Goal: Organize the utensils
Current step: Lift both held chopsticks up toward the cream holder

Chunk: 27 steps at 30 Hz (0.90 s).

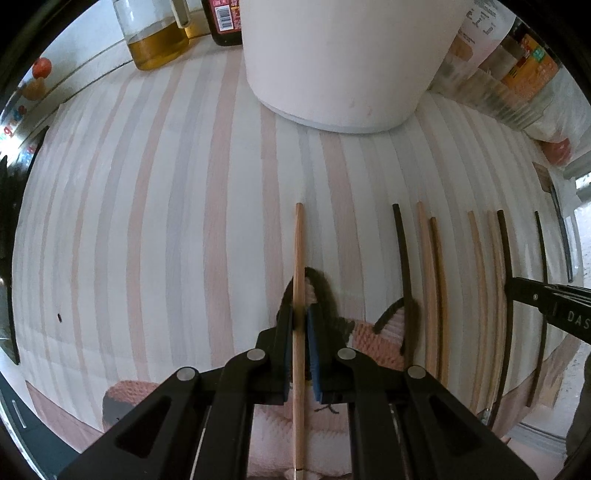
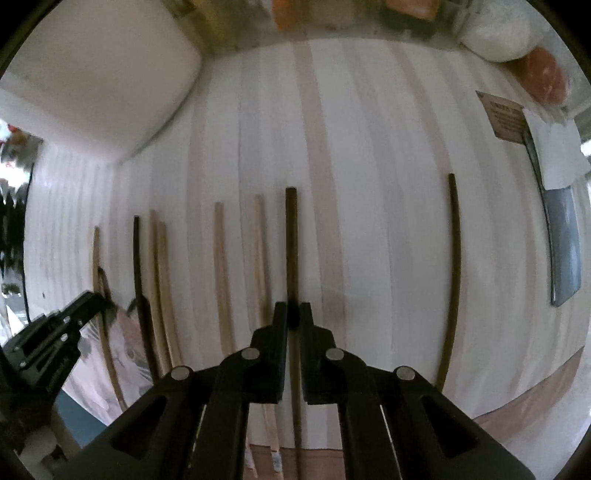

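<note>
Down on the striped tablecloth (image 1: 147,221), the left gripper (image 1: 300,317) has its fingers pinched narrowly on a light wooden chopstick (image 1: 298,251), which runs straight away from the camera with its far end pointing toward a large white container (image 1: 343,62). The chopstick's near end passes back between the jaws over a pink knitted cloth (image 1: 373,339) with dark trim. To its right lie more chopsticks in a rough row, all pointing the same way: a dark chopstick (image 1: 402,251), a touching pair of light ones (image 1: 430,280), then further light and dark sticks toward the right edge. At the far left stand a jug of amber liquid (image 1: 155,40) and a dark bottle (image 1: 221,22).

Meanwhile the right gripper (image 2: 293,315) has its fingers closed on a dark brown chopstick (image 2: 291,240) lying along the cloth, near the middle of the row. Just left of it lie two light chopsticks (image 2: 221,266), apart from each other; well to the right lies another dark chopstick (image 2: 453,266), and beyond it a cleaver (image 2: 561,236) at the right edge.
</note>
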### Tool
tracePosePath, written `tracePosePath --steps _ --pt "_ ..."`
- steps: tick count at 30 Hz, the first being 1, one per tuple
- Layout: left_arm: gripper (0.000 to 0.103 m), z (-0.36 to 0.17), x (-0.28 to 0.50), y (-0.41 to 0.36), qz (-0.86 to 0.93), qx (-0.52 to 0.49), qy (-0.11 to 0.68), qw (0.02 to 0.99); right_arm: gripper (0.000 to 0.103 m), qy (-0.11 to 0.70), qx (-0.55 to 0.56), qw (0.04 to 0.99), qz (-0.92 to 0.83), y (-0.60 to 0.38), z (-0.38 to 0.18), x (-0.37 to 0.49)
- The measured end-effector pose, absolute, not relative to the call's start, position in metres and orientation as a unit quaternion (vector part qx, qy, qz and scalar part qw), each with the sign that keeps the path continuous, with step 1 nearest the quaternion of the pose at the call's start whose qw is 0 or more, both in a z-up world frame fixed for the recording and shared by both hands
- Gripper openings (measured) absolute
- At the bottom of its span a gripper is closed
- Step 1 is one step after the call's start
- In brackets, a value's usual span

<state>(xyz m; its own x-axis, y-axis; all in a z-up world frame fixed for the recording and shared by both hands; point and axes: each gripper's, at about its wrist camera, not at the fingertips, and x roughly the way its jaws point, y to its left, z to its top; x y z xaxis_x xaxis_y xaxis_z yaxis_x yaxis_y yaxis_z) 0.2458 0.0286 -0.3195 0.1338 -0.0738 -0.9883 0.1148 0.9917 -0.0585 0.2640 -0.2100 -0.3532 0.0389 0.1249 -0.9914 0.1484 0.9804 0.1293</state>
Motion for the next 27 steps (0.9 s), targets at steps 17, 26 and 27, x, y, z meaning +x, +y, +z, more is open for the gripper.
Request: tracePosePath --steps 17,26,27 --pt "0.004 -0.253 0.247 0.041 -0.075 -0.007 0.609 0.789 0.005 0.614 0.134 0.778 -0.009 -0.222 -0.306 0.222" --pt "0.004 -0.202 0.24 0.043 -0.087 -0.009 0.558 0.825 0.005 0.552 0.132 0.823 0.002 -0.237 -0.253 0.213" --pt "0.004 -0.197 0.241 0.043 -0.088 -0.009 0.554 0.828 0.005 0.545 0.129 0.829 0.002 -0.237 -0.248 0.215"
